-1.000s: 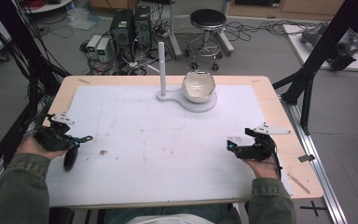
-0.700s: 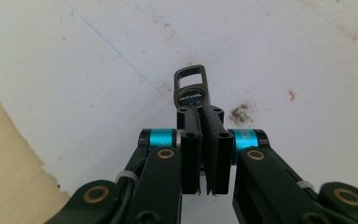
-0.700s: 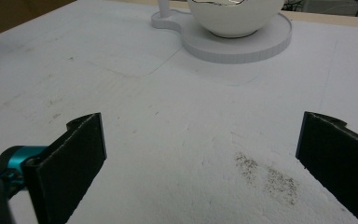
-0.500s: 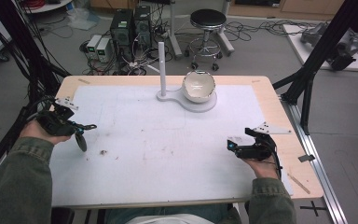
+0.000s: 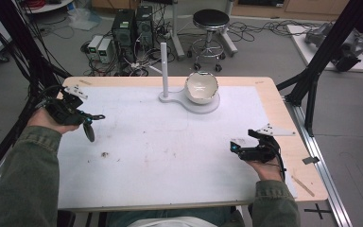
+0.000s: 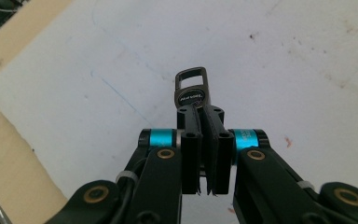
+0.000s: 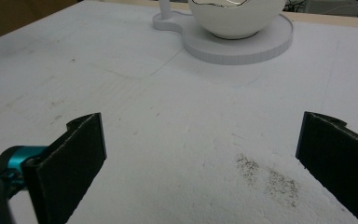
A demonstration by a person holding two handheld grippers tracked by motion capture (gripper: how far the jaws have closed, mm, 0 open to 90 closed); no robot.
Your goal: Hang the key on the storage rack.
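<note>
Left gripper [image 5: 89, 124]: jaws pinching dark metal key fob [image 6: 192, 88], raised over white mat [image 5: 170, 156]; right gripper [image 7: 200, 158]: jaws spread, nothing between them

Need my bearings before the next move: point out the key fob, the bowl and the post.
key fob [image 6: 192, 87], left gripper view, its metal loop end above the fingers.
bowl [image 5: 201, 87], high view, its white side.
post [image 5: 164, 66], high view, mid-shaft.
</note>
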